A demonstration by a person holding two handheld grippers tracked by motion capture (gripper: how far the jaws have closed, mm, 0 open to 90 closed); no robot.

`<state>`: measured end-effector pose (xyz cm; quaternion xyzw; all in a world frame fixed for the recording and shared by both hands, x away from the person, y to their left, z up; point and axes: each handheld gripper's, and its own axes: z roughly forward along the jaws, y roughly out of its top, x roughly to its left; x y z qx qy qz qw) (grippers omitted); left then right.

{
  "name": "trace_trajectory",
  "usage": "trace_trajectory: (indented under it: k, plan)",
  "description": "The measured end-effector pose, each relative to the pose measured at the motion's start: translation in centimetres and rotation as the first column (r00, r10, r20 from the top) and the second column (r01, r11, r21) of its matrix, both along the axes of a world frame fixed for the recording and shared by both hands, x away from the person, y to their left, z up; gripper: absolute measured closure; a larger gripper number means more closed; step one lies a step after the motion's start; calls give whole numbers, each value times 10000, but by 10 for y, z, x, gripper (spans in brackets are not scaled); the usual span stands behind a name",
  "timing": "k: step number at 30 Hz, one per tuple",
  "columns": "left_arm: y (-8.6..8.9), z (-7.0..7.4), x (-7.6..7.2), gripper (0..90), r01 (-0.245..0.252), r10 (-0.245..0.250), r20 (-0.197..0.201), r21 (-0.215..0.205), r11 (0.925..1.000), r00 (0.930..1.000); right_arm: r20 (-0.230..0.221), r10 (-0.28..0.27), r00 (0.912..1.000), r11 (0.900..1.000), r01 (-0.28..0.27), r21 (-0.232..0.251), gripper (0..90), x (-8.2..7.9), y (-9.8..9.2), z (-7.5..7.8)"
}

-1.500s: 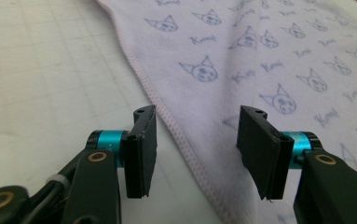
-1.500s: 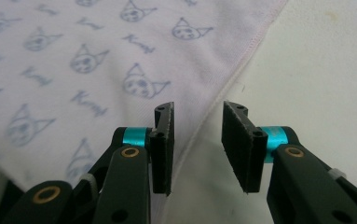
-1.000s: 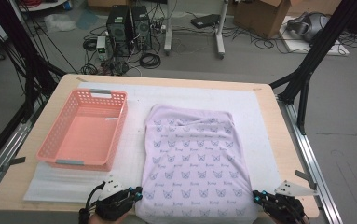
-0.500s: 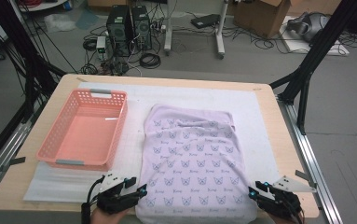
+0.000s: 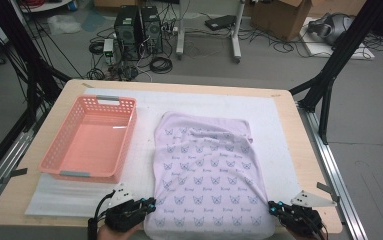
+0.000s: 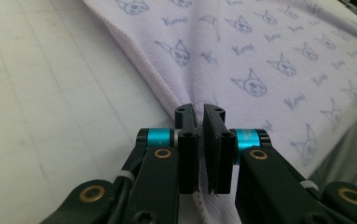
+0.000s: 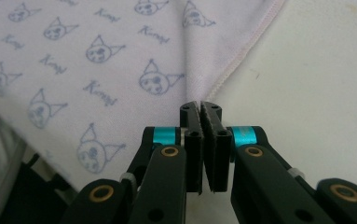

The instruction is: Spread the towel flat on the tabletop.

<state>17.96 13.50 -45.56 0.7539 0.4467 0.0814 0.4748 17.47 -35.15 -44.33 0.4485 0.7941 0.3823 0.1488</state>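
A lilac cloth (image 5: 209, 170) printed with small cat faces lies spread flat on the white mat (image 5: 279, 130). My left gripper (image 5: 151, 202) sits at its near left corner. In the left gripper view the jaws have just closed, and my left gripper (image 6: 199, 109) pinches the hem of the cloth (image 6: 260, 56), which bunches up into them. My right gripper (image 5: 273, 206) is at the near right corner. Its jaws have also just closed, and my right gripper (image 7: 200, 106) nips the stitched edge of the cloth (image 7: 97, 56).
A pink plastic basket (image 5: 128, 139) with nothing in it stands left of the cloth on the mat. The wooden table (image 5: 309, 165) has bare margins on the right and the far side. On the floor beyond are computer towers, cables and boxes.
Half a second ago both grippers stood with jaws spread at the cloth's near corners; now both are closed on its edge. The hands have stayed where they were.
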Motion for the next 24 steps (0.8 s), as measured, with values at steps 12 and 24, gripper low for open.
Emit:
trace_trajectory:
  k: [12,24]
  plan:
    - [9,1,-15,544,-205,210,108,-495,9986,9997,148,58,9999,9993,-63,356,675,-31,-5,6]
    - [-7,-5,11,737,-643,606,737,489,9967,9954,38,-947,9955,9950,945,319,732,14,7,-6]
